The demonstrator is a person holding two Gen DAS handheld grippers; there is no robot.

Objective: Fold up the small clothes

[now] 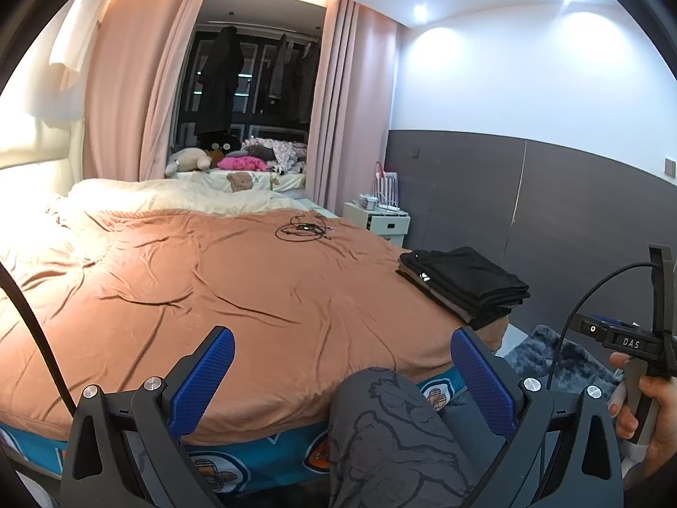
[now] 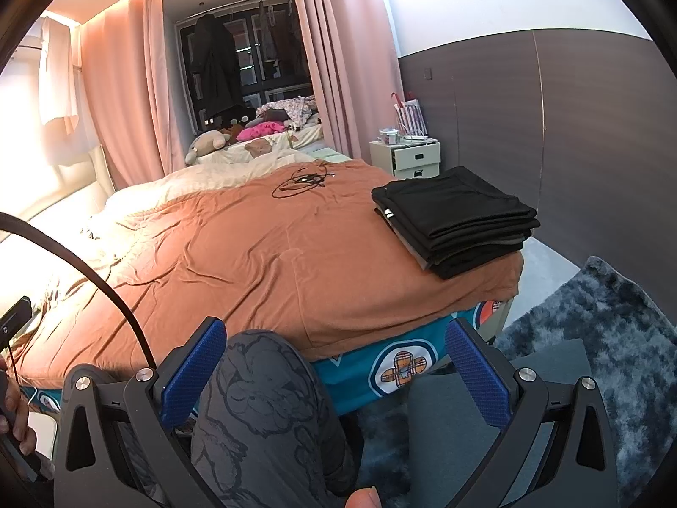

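Note:
A stack of folded dark clothes sits at the near right corner of the bed, on the orange cover. My left gripper is open, held low in front of the bed edge with nothing between its blue fingers. My right gripper is open too, also empty, near the foot of the bed. A person's knee in grey printed trousers rises between the fingers in both views. The right gripper's handle and a hand show at the right of the left wrist view.
A tangle of black cable lies far up on the cover. A white bedside cabinet stands by the dark wall panel. A shaggy grey rug covers the floor at right. Soft toys and loose clothes lie beyond the bed.

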